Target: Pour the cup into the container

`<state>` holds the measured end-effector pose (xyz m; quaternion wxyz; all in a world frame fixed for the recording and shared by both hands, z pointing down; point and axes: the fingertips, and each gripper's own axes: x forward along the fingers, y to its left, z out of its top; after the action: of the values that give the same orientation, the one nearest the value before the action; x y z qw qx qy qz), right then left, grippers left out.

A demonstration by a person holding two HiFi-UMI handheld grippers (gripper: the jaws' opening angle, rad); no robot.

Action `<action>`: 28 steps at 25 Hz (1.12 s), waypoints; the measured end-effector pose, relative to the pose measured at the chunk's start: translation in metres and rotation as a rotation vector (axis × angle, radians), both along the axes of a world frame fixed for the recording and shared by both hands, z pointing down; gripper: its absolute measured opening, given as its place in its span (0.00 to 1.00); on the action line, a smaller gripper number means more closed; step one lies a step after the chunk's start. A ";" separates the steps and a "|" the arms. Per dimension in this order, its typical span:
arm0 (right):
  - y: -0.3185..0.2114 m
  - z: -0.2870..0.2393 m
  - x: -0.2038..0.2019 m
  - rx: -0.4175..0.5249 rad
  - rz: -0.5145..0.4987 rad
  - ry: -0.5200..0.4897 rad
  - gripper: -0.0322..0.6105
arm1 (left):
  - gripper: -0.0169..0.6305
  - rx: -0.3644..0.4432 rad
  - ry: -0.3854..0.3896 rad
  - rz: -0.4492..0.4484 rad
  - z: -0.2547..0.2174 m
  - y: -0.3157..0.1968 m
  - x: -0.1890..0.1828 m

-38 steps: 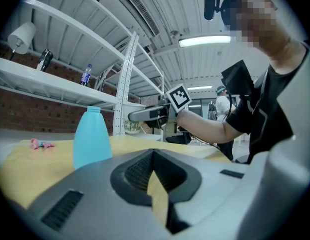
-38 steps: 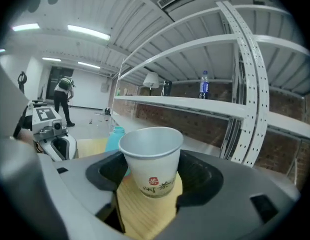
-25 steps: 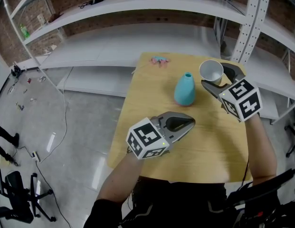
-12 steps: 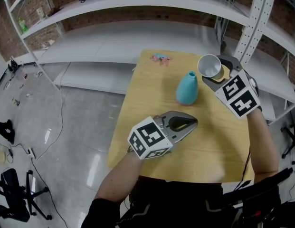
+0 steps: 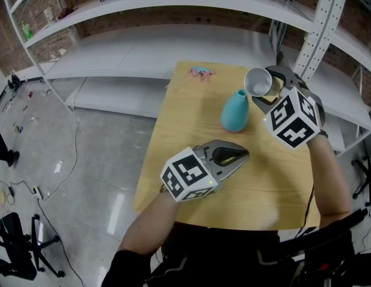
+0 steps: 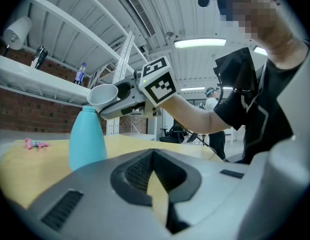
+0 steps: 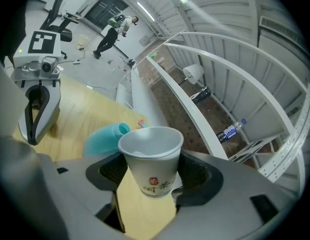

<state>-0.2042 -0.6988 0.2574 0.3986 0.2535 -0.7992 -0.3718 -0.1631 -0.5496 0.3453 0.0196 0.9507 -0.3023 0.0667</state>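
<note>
the jaws of your right gripper (image 7: 150, 180) pinched the paper cup (image 7: 151, 156) low on its wall; judged light, easily crushed. left gripper (image 5: 245, 155) jaws were closed, empty.

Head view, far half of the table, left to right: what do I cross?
Pink object → teal container → cup, gripped by the right hand-held gripper.

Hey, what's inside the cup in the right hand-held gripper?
Of the cup, only the white inner wall shows. Its bottom is hidden behind the near rim, so any contents cannot be told.
</note>
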 end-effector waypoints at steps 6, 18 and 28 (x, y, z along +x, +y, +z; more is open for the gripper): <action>-0.002 -0.004 -0.003 0.036 -0.004 0.037 0.54 | 0.03 0.000 0.000 0.000 0.000 -0.001 0.000; -0.002 -0.006 -0.006 0.119 0.001 0.121 0.54 | 0.03 0.000 0.000 0.000 0.001 0.000 0.000; -0.002 -0.006 -0.009 0.155 -0.001 0.167 0.54 | 0.03 -0.001 0.000 0.000 0.000 0.000 0.000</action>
<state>-0.2134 -0.7007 0.2515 0.4428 0.2512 -0.7321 -0.4526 -0.1632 -0.5499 0.3456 0.0199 0.9507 -0.3022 0.0669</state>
